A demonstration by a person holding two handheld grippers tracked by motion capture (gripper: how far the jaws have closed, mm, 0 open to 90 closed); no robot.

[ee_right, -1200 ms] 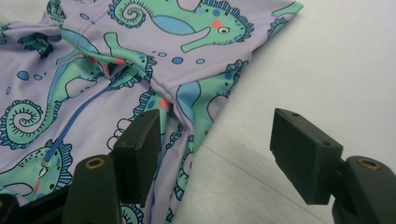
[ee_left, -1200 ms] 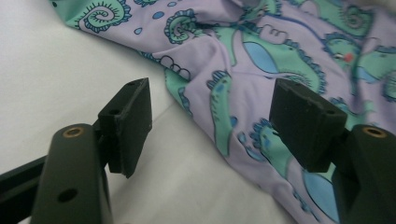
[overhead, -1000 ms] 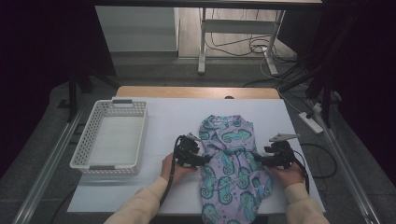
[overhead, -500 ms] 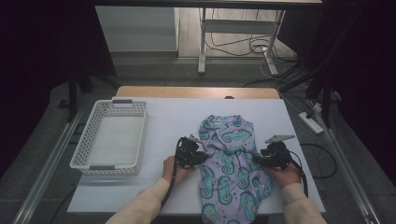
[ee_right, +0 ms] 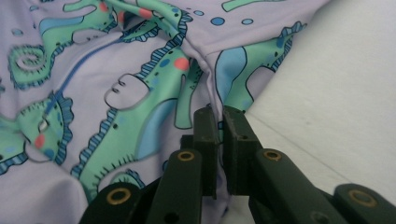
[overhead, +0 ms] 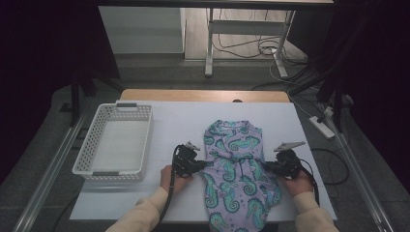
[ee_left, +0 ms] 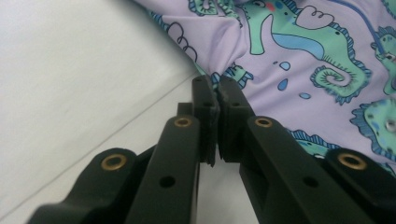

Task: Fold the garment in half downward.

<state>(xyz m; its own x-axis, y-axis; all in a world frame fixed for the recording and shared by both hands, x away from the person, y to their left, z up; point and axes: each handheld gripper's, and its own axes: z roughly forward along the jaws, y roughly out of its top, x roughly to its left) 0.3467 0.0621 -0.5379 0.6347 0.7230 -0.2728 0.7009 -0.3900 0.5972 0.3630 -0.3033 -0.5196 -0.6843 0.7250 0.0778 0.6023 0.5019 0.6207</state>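
Now that both sets of jaws have just been closing, the left gripper (overhead: pixel 199 165) pinches the seahorse-print garment (overhead: pixel 239 171) at its left edge, the right gripper (overhead: pixel 268 167) its right edge. Garment lies flat on the tabletop (overhead: pixel 179 121), right of the white basket (overhead: pixel 87 166); judged ready for folding or lifting.

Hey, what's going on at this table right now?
A person is working on a lilac seahorse-print garment spread on the white table. The left hand-held gripper has just closed on the garment's left edge, and the right hand-held gripper has just closed on its right edge, each pinching a bit of fabric. The garment lies flat and has not been lifted. A white basket stands to the left.
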